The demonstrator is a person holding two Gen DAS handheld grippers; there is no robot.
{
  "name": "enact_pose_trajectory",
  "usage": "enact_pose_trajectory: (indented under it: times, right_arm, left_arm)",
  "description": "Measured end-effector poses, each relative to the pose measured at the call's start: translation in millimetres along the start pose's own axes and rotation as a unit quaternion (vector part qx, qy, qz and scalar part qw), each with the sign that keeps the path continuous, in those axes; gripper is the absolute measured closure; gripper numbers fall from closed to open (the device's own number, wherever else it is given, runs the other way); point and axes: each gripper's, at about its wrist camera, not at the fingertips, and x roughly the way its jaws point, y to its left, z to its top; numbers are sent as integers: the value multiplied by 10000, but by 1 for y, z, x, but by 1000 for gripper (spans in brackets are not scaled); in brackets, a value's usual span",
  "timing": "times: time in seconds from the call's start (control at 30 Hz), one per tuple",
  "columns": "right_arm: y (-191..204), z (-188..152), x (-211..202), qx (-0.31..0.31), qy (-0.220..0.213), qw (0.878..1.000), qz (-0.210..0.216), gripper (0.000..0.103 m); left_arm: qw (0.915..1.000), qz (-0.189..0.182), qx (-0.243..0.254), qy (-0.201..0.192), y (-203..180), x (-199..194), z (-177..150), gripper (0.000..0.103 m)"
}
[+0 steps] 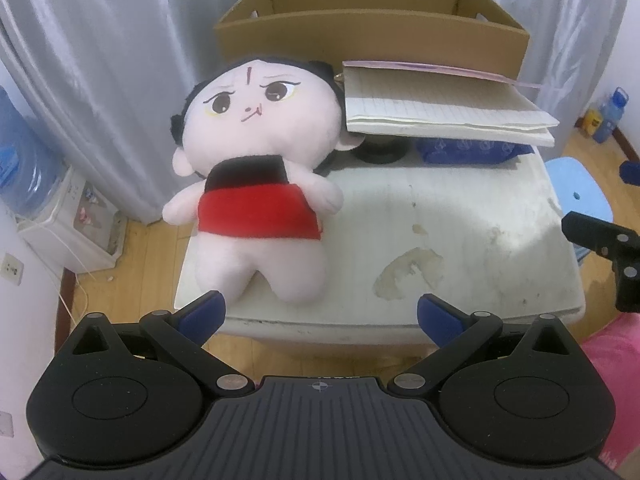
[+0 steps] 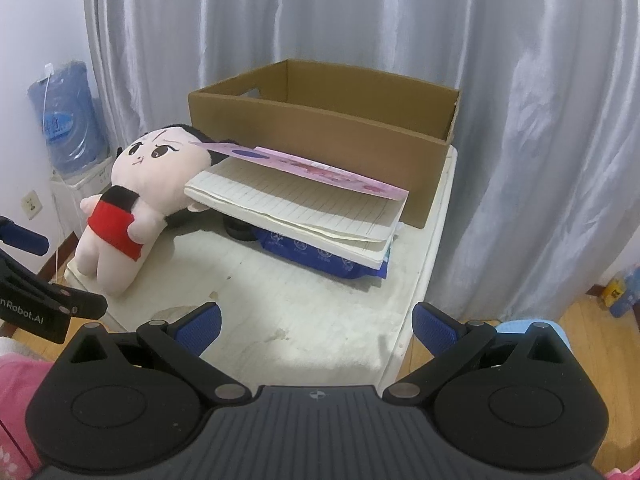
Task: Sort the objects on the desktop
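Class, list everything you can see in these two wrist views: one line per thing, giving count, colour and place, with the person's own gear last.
table: one, white and stained, centre
plush doll: one, pale pink with red and black top, lying on table's left side
cardboard box: one, brown, open, at the table's far edge
notebook: one, pink cover, lined pages, lying open on things in front of the box
blue pack: one, under the notebook
dark round object: one, under the notebook, unclear what
curtain: grey, behind table
water bottle: one, blue, on a dispenser, far left
stool: one, light blue, right of table
left gripper: fingers blue, open, empty
right gripper: fingers blue, open, empty
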Motion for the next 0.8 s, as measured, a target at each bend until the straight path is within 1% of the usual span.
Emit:
enact_pose_trajectory:
  times: [0.27,0.53,0.7,0.8]
  right_arm:
    - [-3,-1,3,-35,-68,10000,-38,0]
    - [-3,0,10,-69,-16,10000,-66,0]
    - [-4,-1,17,-68,94,9999,-78,0]
    - [-4,-1,20,-133,145,9998,-98,0]
  left_arm:
    - [10000,29,24,87,-2,5,1,0]
    - [9999,22,28,169,-2,11,2,0]
    - [9997,13,53,220,-3,16,2,0]
    - [9998,7,129,159,-4,18,3,0]
